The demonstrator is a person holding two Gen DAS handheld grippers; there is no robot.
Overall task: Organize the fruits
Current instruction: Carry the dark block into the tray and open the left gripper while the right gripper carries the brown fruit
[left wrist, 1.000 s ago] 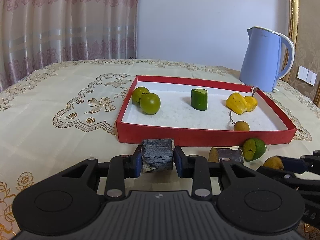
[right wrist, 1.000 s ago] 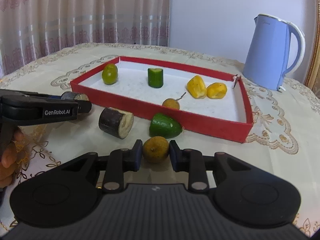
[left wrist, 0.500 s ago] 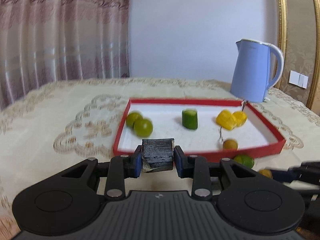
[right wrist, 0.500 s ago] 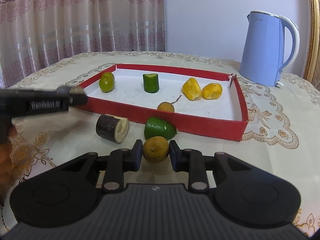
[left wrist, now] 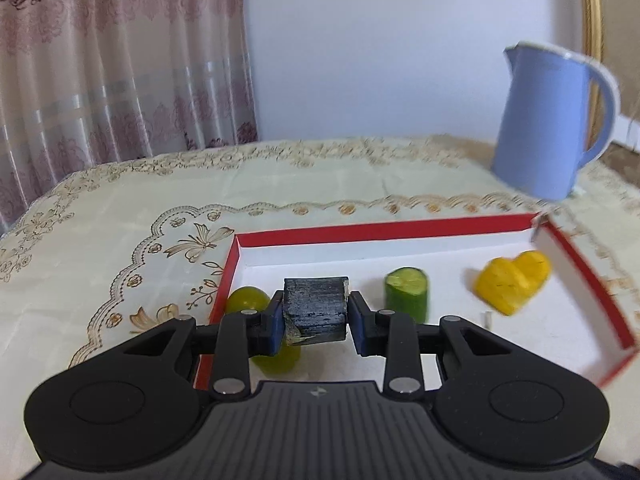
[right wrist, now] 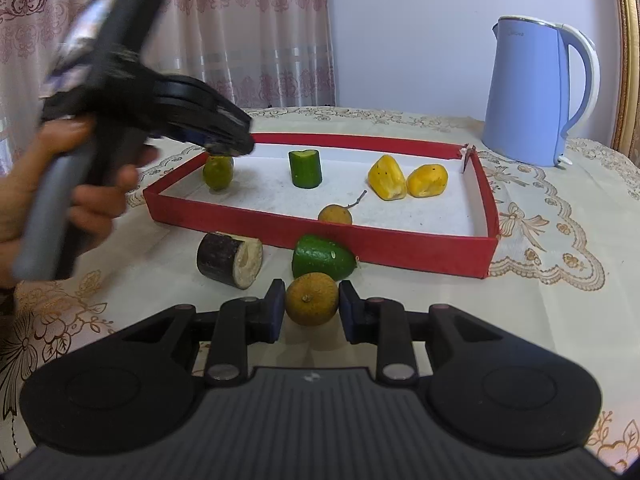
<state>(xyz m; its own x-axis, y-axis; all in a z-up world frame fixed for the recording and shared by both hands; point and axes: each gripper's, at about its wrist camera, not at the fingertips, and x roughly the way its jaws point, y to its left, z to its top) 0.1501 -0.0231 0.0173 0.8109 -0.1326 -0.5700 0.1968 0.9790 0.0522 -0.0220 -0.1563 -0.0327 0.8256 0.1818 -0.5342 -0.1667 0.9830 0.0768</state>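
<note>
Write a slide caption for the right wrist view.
Right tool grips a brown round fruit beside the red tray.

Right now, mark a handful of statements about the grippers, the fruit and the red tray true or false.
1. The left gripper clamps a dark cut sugarcane piece. True.
2. The right gripper is empty. False: it grips a round brownish-yellow fruit.
3. A green cucumber chunk stands upright inside the red shallow tray. True.
4. The pale blue kettle sits inside the tray. False: it stands on the tablecloth behind it.

tray (right wrist: 420, 248) – red | kettle (right wrist: 528, 92) – blue | tablecloth (right wrist: 540, 320) – cream, seemingly floral
</note>
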